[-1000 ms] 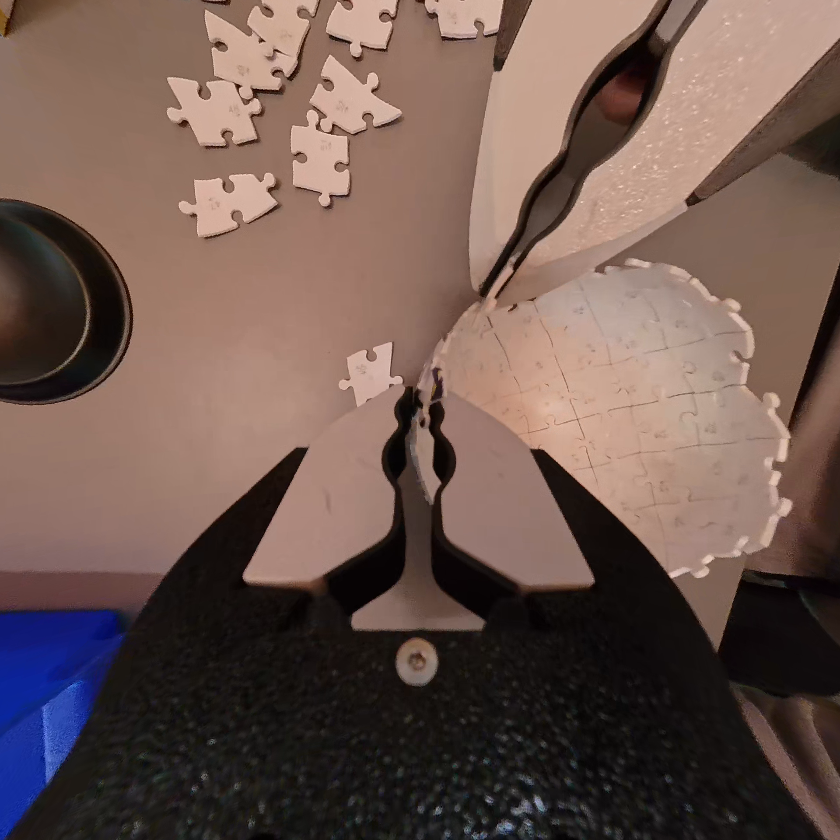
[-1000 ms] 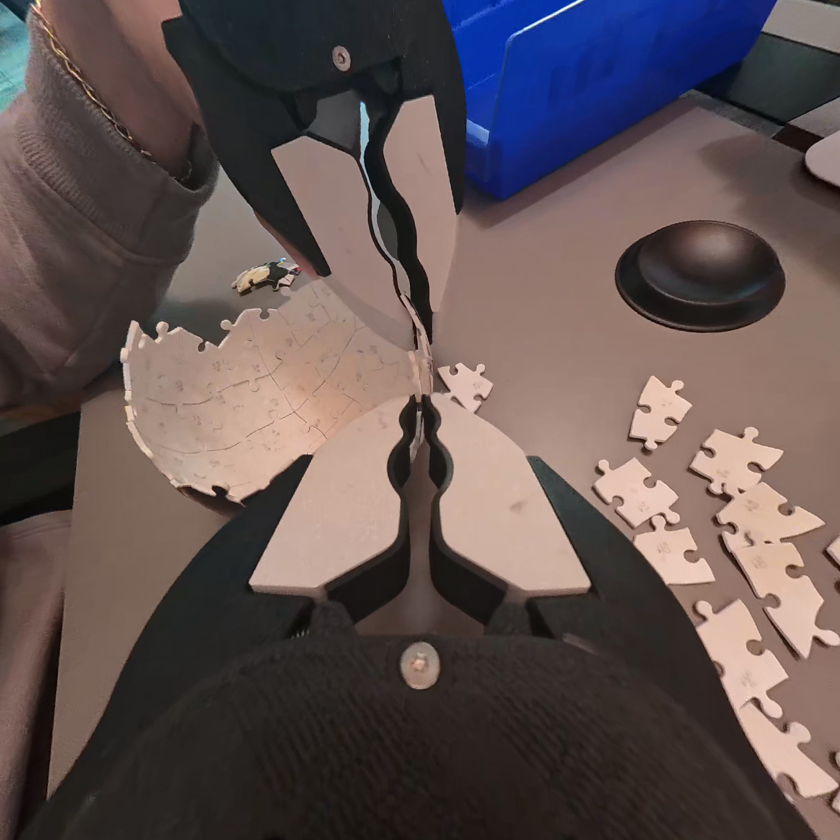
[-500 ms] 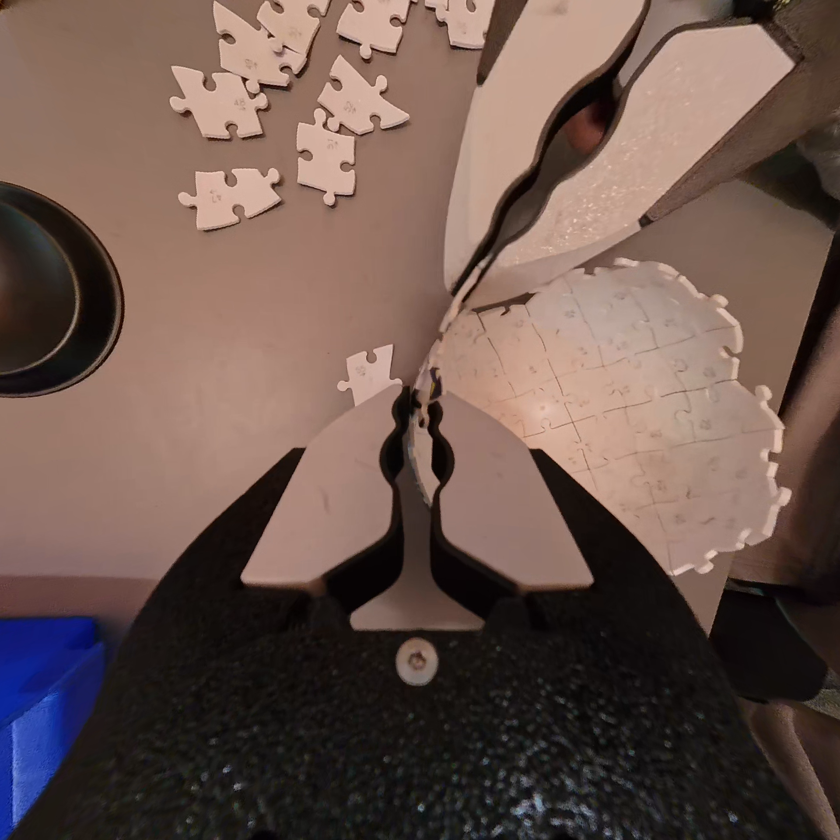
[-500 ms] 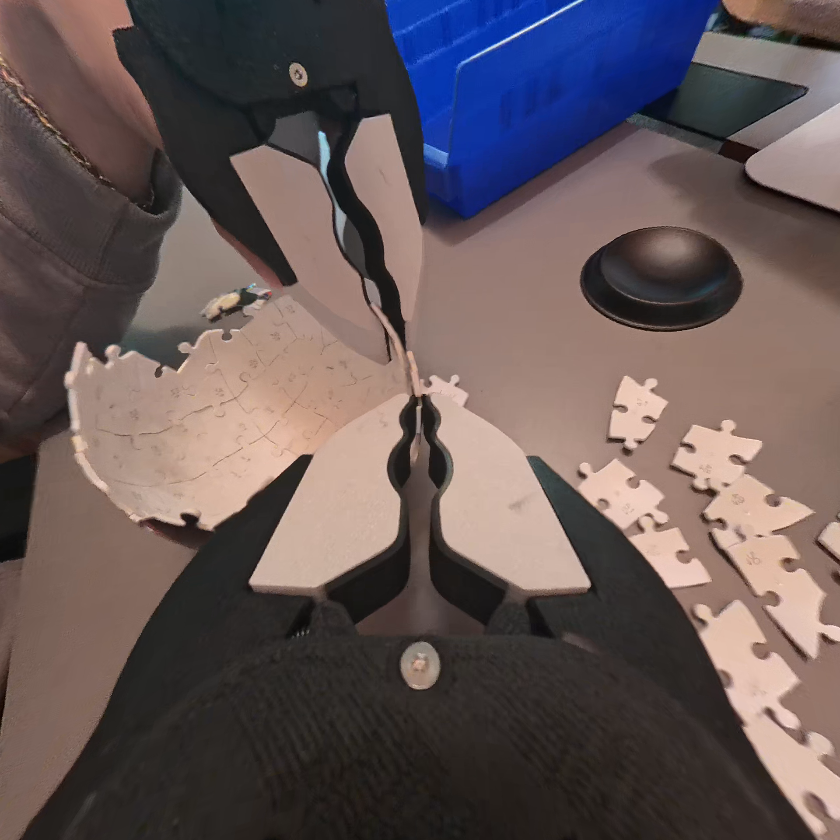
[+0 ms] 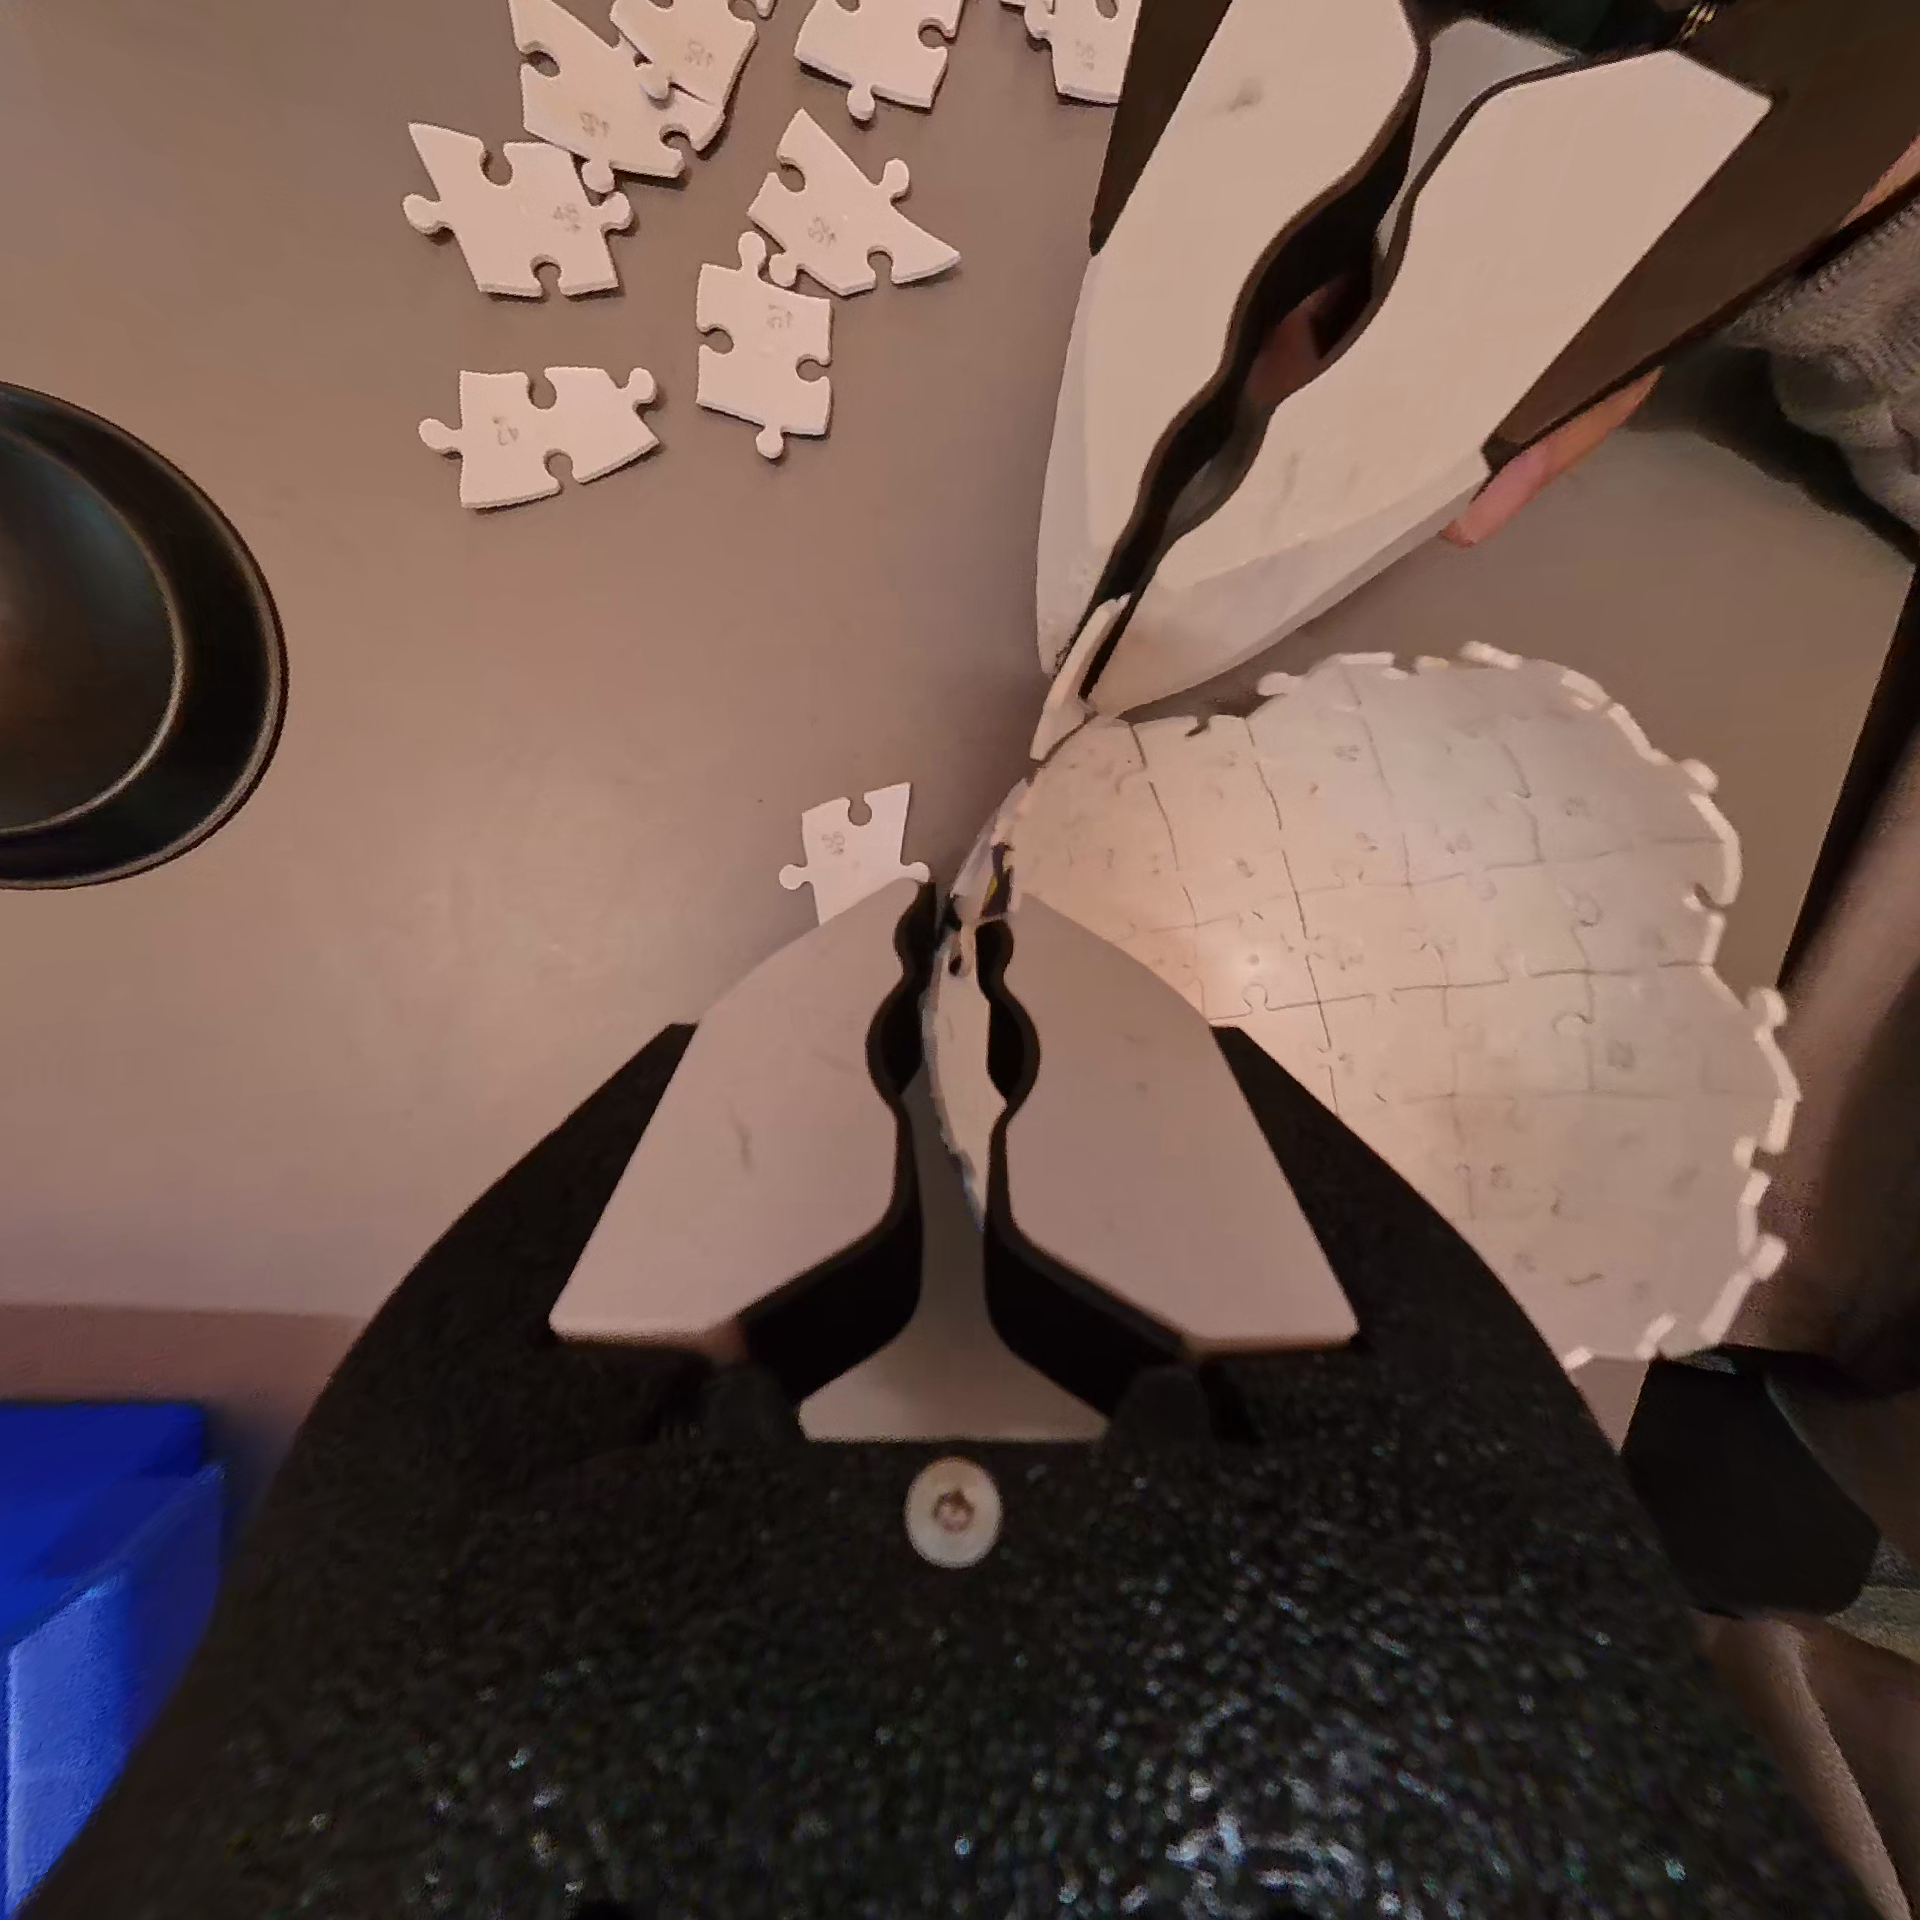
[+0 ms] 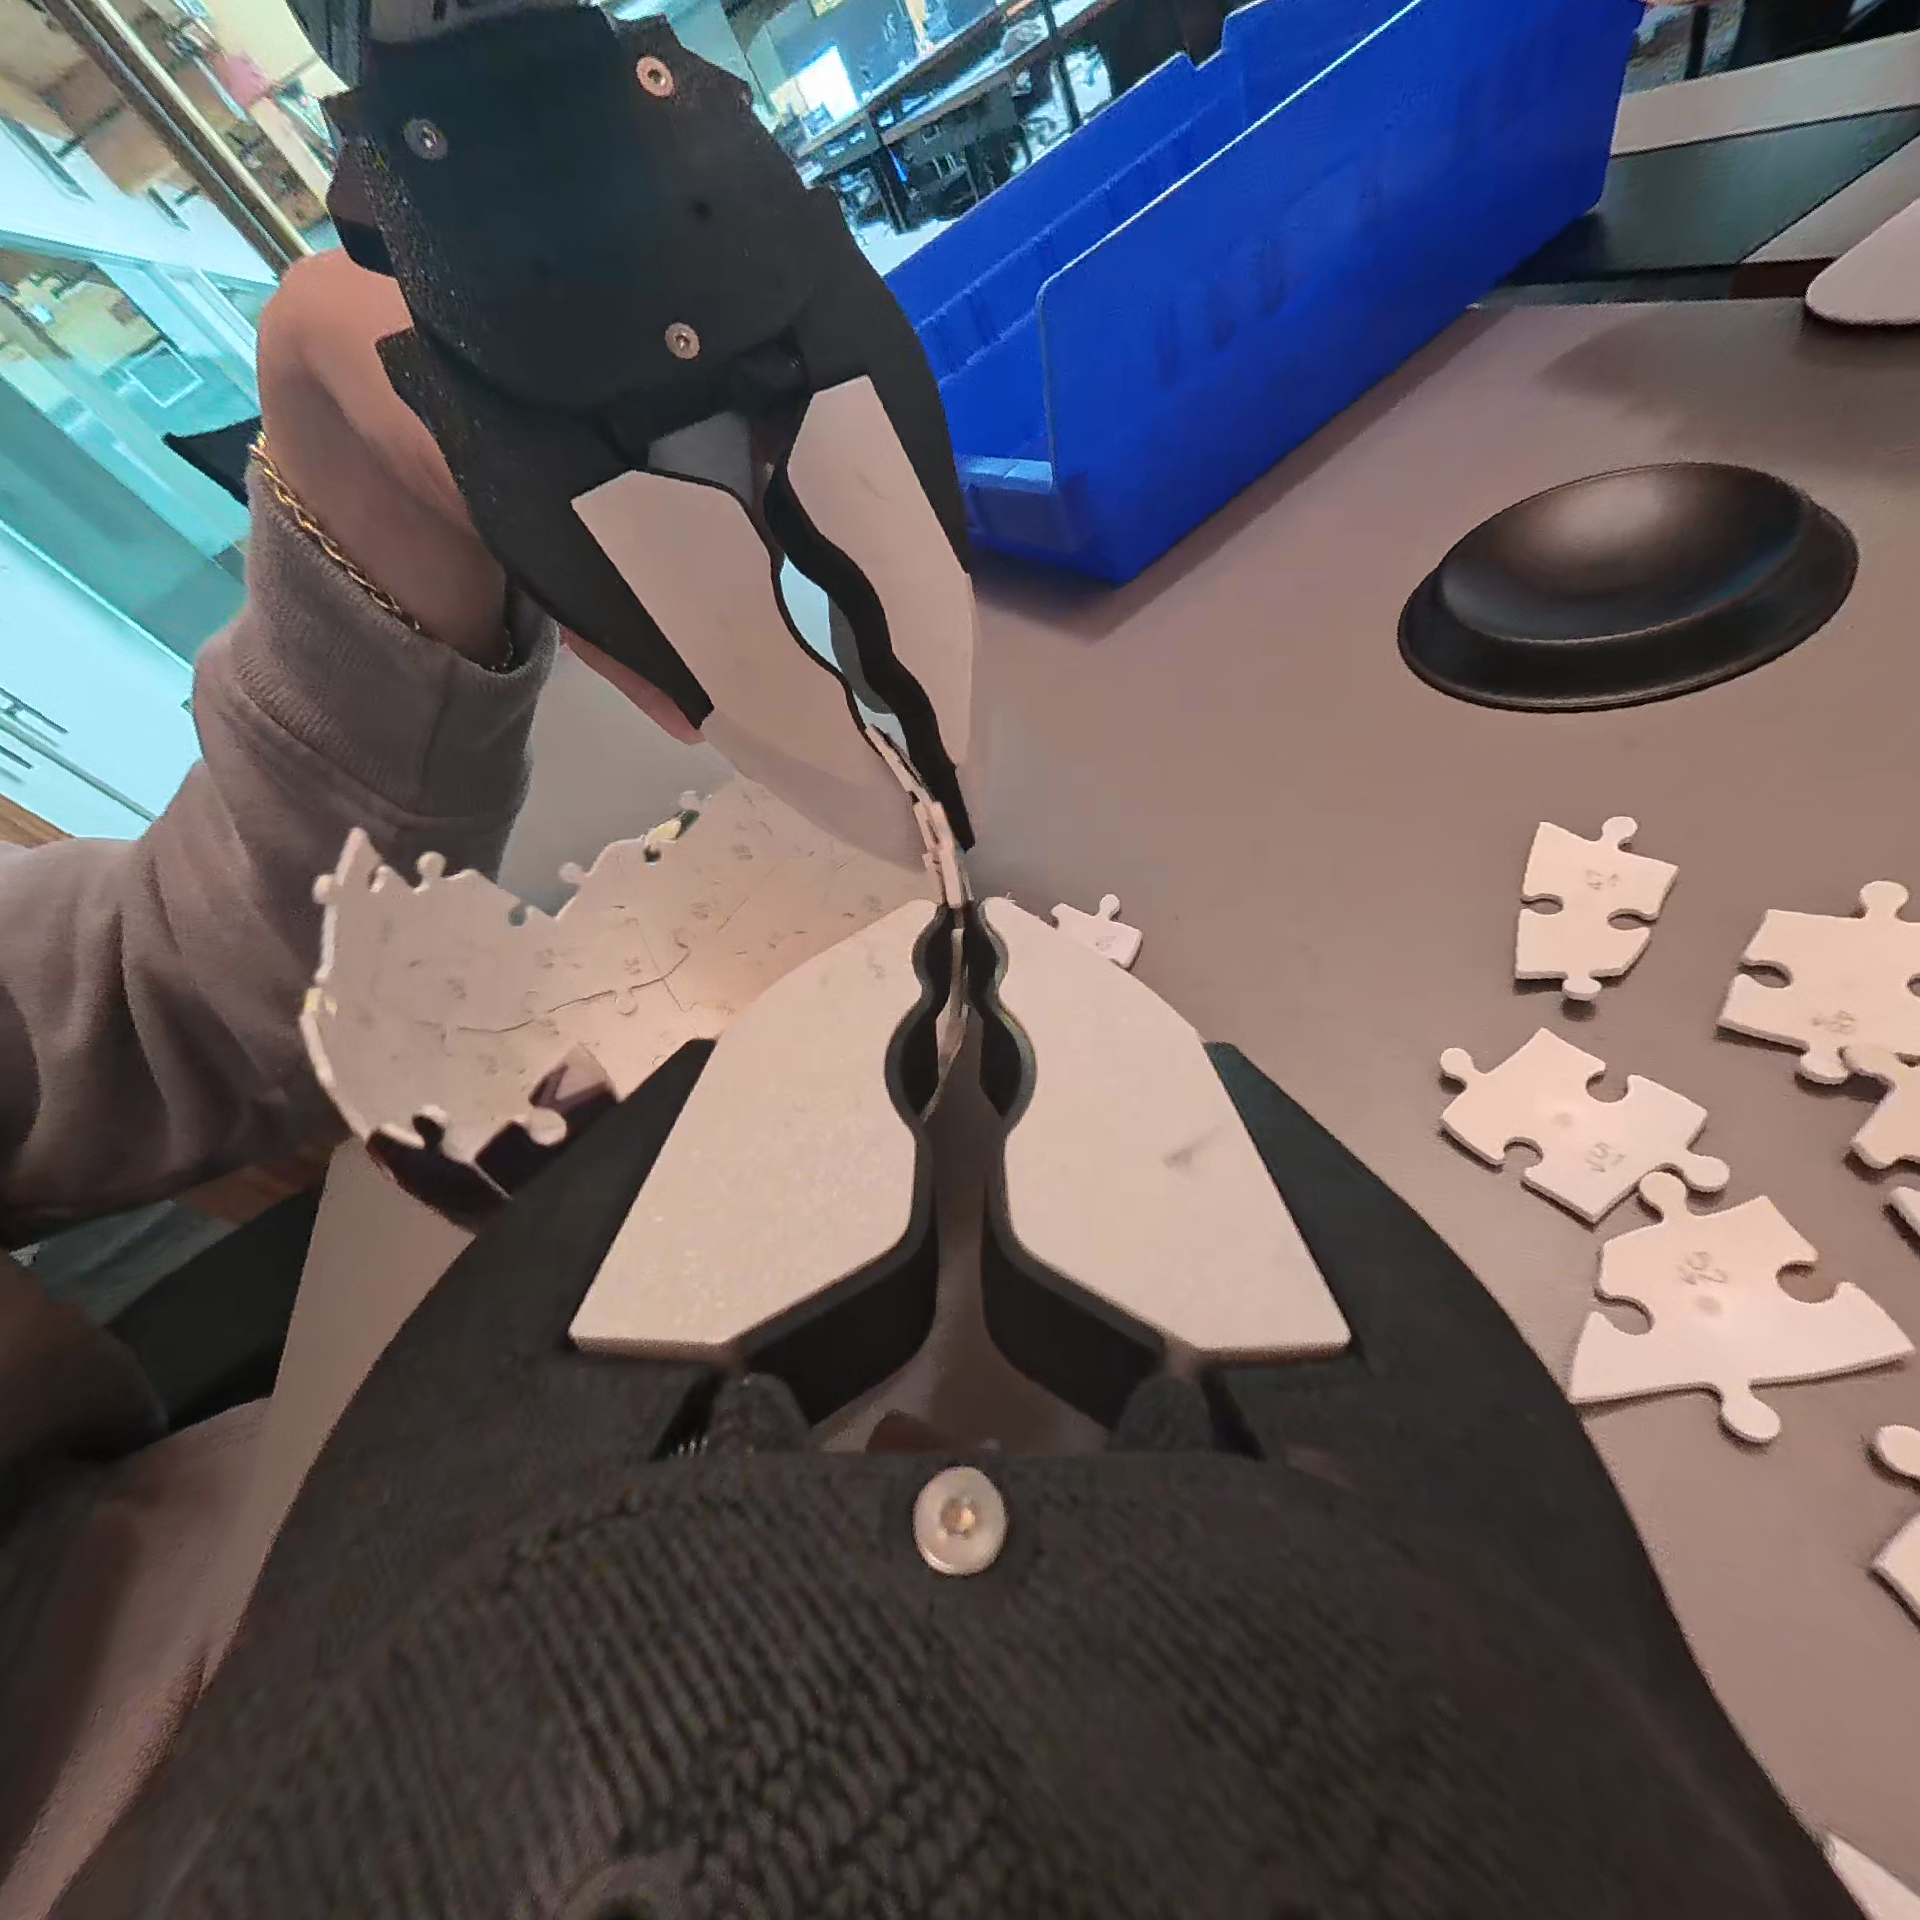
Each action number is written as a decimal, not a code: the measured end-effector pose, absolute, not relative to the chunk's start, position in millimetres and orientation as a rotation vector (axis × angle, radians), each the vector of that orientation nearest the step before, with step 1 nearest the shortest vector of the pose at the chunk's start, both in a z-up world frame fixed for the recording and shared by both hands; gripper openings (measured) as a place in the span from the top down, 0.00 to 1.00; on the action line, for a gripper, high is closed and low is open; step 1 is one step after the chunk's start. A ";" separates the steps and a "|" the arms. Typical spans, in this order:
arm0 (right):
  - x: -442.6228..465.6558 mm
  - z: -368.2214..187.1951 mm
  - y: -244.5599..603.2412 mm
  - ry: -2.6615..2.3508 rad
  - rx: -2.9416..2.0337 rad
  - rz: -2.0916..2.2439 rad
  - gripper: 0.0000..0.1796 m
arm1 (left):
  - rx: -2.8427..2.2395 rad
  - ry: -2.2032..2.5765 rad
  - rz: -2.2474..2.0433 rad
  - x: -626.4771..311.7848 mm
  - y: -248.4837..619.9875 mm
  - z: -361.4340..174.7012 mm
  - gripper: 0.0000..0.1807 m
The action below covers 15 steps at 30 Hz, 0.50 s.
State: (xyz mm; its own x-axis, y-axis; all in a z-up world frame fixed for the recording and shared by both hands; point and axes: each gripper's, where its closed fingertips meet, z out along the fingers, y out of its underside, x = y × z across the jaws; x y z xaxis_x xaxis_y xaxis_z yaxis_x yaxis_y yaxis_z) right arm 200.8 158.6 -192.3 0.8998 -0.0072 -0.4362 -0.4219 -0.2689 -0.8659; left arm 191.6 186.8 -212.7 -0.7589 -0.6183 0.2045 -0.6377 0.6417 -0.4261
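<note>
2 handheld grippers meet over a grey-brown table [image 5: 520, 675], both gripping the same thing: a white, bowl-shaped shell of joined puzzle pieces [image 5: 1455, 987], a part-built curved puzzle seen from its blank inner side. The left gripper [image 5: 954, 914] has its jaws nearly closed, pinching the shell's rim at its tips, with the shell spreading away to its right. The right gripper [image 6: 961, 920] likewise has its jaws pressed almost together on the rim, at a spot just beside the left gripper's grip; in its own view the shell [image 6: 499, 997] curves off to the left. A hand [image 6: 343, 416] in a grey sleeve holds the left gripper. 1 loose white puzzle piece [image 5: 852, 852] lies flat on the table just beside the left gripper's tips. More loose pieces [image 5: 665, 239] lie scattered farther off, well apart from the shell. A black domed disc [image 6: 1631, 582] sits on the table beyond the loose pieces, and a blue plastic bin [image 6: 1299, 270] stands at the table's far edge in the right wrist view.
</note>
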 end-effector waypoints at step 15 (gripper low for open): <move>207.3 -180.1 146.3 0.281 -1.862 0.134 0.99 | 1.004 -2.931 0.665 186.9 189.3 -212.3 0.91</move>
State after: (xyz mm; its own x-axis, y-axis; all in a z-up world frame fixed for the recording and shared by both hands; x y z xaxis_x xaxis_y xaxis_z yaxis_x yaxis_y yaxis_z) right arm 207.3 146.3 -180.1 0.9643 -0.1253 -0.2334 -0.2602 -0.2827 -0.9232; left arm 186.9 189.3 -212.3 -0.7989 -0.5917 0.1081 -0.5805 0.7112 -0.3965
